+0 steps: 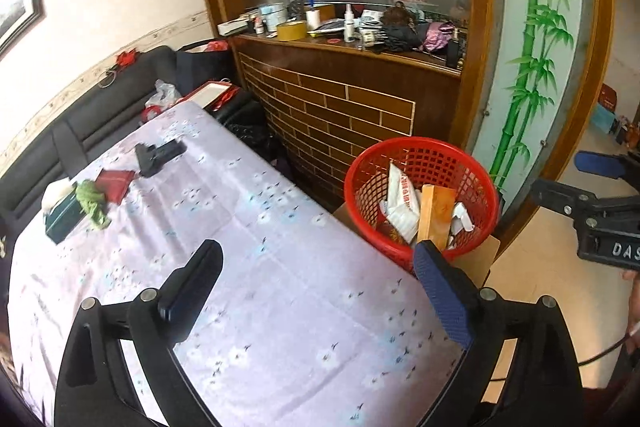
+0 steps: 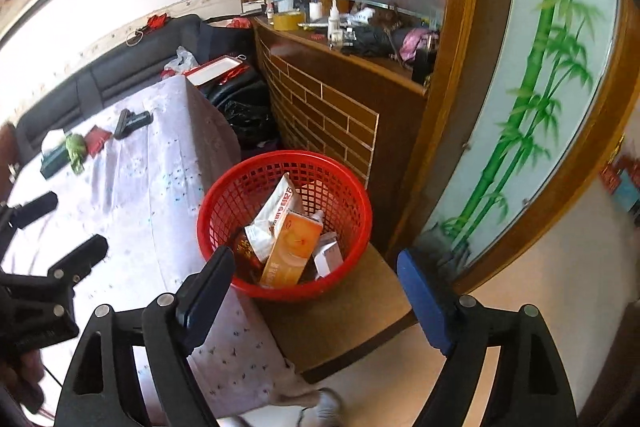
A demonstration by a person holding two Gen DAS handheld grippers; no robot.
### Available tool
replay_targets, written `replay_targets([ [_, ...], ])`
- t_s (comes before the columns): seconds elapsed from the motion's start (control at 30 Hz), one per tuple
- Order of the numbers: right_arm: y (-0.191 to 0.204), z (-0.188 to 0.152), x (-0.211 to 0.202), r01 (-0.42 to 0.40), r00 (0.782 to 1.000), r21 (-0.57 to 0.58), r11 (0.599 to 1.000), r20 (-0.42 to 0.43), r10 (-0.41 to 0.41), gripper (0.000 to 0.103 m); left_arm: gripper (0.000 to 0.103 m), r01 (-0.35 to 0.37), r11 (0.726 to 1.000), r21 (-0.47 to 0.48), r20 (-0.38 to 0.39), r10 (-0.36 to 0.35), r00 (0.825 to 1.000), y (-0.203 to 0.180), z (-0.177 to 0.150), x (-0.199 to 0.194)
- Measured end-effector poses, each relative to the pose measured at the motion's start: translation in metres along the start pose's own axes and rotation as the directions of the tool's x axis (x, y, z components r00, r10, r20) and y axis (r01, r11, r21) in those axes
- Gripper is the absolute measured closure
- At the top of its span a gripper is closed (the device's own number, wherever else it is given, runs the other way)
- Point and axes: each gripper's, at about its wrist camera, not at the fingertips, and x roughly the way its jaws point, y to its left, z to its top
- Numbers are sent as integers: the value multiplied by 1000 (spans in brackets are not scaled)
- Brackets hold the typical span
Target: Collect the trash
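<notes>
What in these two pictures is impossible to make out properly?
- Bottom of the red basket: in both views the orange box and white packets cover whatever lies beneath.
- Print on the orange box: too small and blurred in the right wrist view.
- Small bottles on the wooden shelf: too small to identify in either view.
- Framed picture: cut off by the left edge.
- Right gripper in the left wrist view: cut off by the right edge.

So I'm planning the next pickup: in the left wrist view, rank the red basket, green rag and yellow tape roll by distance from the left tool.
1. Red basket, just right, beside the table.
2. Green rag, far left on the tablecloth.
3. Yellow tape roll, up on the wooden shelf behind.
</notes>
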Motion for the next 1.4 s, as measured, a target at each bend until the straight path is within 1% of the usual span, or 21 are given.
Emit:
replay_targets([
  [0.07,7,-5,-6,23,1000,-19,1000,9,-23,16,8,2,1000,-2,-18,-2,1000,2,-4,-1],
  [0.13,13,-9,-11,24,1000,-26,999,12,-24,16,8,-4,1000,0,-26,4,1000,3,-8,-3],
  [0.23,23,-16,-16,35,999,-44,998,14,-34,16,8,3,1000,7,-21,-3,1000,3,-13,-9],
  [0.4,25,-22,-22,45,999,-43,998,16,-45,16,8,-28,999,42,-12,29,1000,-4,-17,-15],
  [0.5,26,-24,-25,46,999,-41,998,21,-46,16,8,-30,998,50,-4,30,1000,-7,-17,-18],
  [0.57,27,-24,-27,49,999,-43,998,25,-48,16,7,-29,998,51,6,29,1000,-7,-16,-20],
  [0.7,29,-24,-30,55,998,-48,997,35,-53,16,8,-72,996,58,21,71,997,-9,-13,-22],
  [0.77,29,-22,-31,59,998,-49,997,39,-57,15,7,-81,995,62,24,80,997,-10,-13,-23],
  [0.97,30,-20,-30,59,998,-51,997,36,-57,15,8,-99,994,54,11,98,995,-6,-13,-21],
  [1.4,36,-15,-22,40,999,-77,996,24,-39,15,8,-104,994,45,7,104,995,-3,-13,-22],
])
